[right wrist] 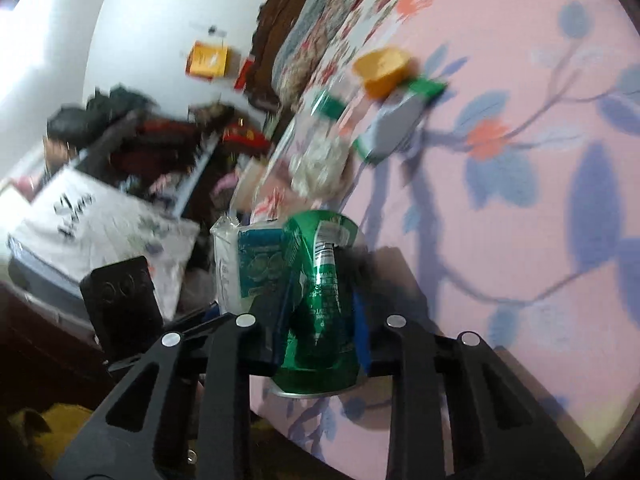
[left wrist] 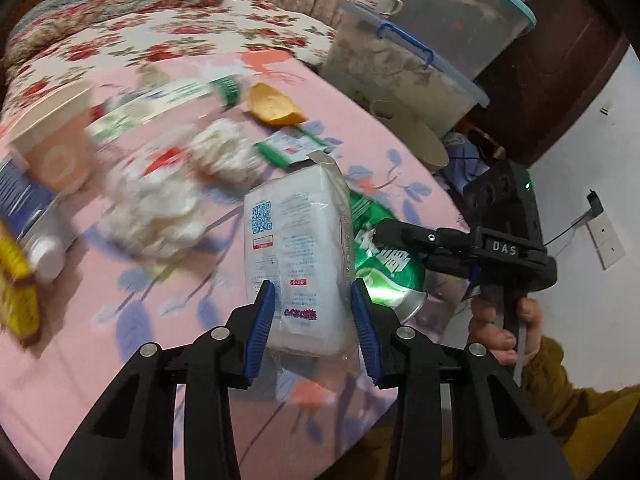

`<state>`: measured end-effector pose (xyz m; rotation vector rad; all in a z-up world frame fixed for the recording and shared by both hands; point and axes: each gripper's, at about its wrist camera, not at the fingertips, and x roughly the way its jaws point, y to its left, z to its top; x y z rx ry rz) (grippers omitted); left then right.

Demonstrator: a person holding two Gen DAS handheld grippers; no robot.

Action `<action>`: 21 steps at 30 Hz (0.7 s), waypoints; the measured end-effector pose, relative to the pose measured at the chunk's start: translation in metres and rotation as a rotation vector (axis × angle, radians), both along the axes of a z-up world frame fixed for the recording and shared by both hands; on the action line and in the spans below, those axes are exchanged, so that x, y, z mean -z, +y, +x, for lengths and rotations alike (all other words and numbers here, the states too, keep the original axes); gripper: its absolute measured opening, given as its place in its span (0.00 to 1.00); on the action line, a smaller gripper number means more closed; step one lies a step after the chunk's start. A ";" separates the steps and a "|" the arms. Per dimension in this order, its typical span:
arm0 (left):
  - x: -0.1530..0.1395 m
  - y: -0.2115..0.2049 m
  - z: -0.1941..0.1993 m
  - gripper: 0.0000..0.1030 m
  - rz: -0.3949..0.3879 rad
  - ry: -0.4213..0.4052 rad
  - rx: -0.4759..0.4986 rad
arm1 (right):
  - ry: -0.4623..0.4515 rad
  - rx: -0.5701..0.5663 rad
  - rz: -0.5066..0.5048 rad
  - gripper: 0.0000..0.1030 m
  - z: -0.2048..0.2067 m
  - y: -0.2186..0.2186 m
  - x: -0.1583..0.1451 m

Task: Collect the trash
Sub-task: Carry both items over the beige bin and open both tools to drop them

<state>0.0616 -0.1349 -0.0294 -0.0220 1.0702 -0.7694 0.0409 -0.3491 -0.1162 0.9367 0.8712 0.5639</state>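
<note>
Here — can (right wrist: 320, 292) between right fingers (right wrist: 362, 336)

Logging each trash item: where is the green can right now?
The green can is gripped by the right gripper above the bed's near edge, beside the tissue pack.

Tissue pack (left wrist: 298, 264) just left of can (left wrist: 384, 264), over bedsheet (left wrist: 100, 360); crumpled tissues (left wrist: 160, 216) lying farther left.

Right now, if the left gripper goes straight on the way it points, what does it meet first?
Already closed on the tissue pack, the left gripper would probably carry it into the crumpled white tissues beyond on the pink sheet. Depth is unclear in this blurred view.
</note>
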 end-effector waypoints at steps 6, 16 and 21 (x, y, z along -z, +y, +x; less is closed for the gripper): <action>-0.005 -0.062 0.021 0.33 0.026 -0.042 0.106 | -0.019 0.153 0.049 0.23 -0.013 -0.053 -0.007; 0.005 -0.137 0.041 0.33 0.115 -0.063 0.202 | 0.043 0.057 0.043 0.26 -0.025 -0.082 -0.006; 0.006 -0.144 0.038 0.33 0.135 -0.100 0.224 | 0.050 -0.002 0.033 0.28 -0.022 -0.077 -0.006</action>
